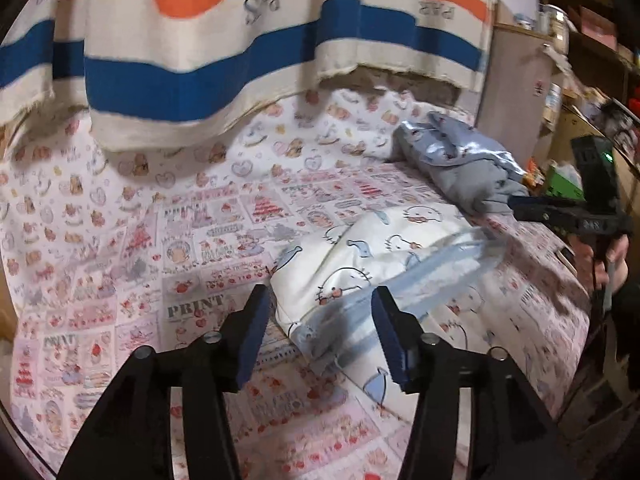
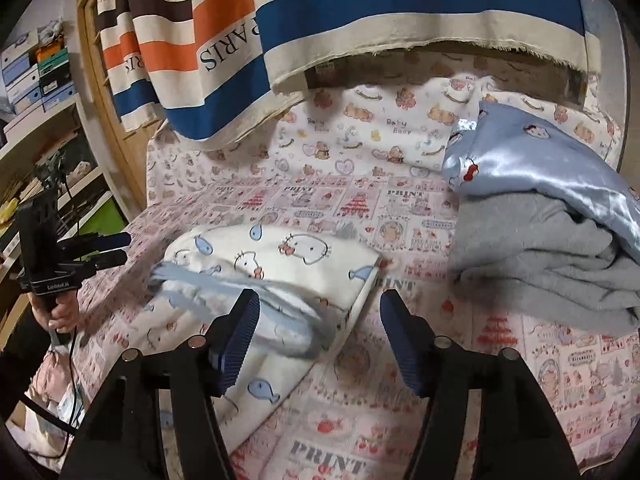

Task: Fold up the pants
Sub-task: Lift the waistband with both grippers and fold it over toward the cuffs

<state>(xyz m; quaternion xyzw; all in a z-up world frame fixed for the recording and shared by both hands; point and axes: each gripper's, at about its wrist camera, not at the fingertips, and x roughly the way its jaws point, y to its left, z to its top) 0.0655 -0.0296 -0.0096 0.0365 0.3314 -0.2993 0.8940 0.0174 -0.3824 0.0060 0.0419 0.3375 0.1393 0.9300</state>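
Both wrist views look forward, close above the bed; sharing the pants.

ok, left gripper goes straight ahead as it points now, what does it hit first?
Likely the white cartoon-print pants: they lie right ahead of the open left gripper, between its fingers. Depth is unclear.

pants on bedsheet, clothes pile right

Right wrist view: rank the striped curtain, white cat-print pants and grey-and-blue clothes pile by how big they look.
1. Striped curtain, spanning the top of the frame.
2 and 3 unsure: white cat-print pants and grey-and-blue clothes pile cover similar areas. The left finger hides part of the pants, and the frame edge crops the pile.
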